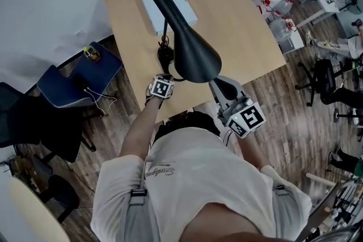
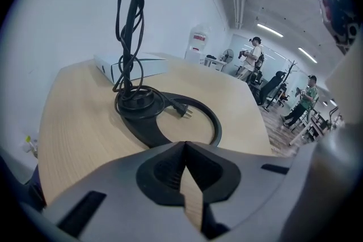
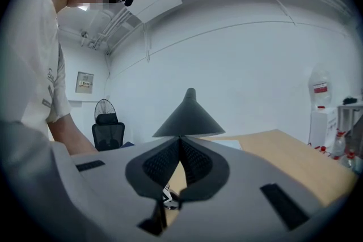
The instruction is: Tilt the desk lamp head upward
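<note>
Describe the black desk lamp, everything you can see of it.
The desk lamp looks matte black: a cone head widening to a round rim, on a thin stem rising from a ring base on the wooden table. Its cord wraps the stem, plug lying inside the ring. The shut right gripper sits at the rim; contact unclear.

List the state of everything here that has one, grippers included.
desk lamp head, opening faces down, not yet tilted up.
power cord, bundled and coiled on the lamp base.
plug, unplugged, lying on the table inside the base ring.
left gripper, shut, empty, low over the table near the base.
right gripper, shut, empty, tips at the lamp head's rim.
white box, lying flat on the table.
</note>
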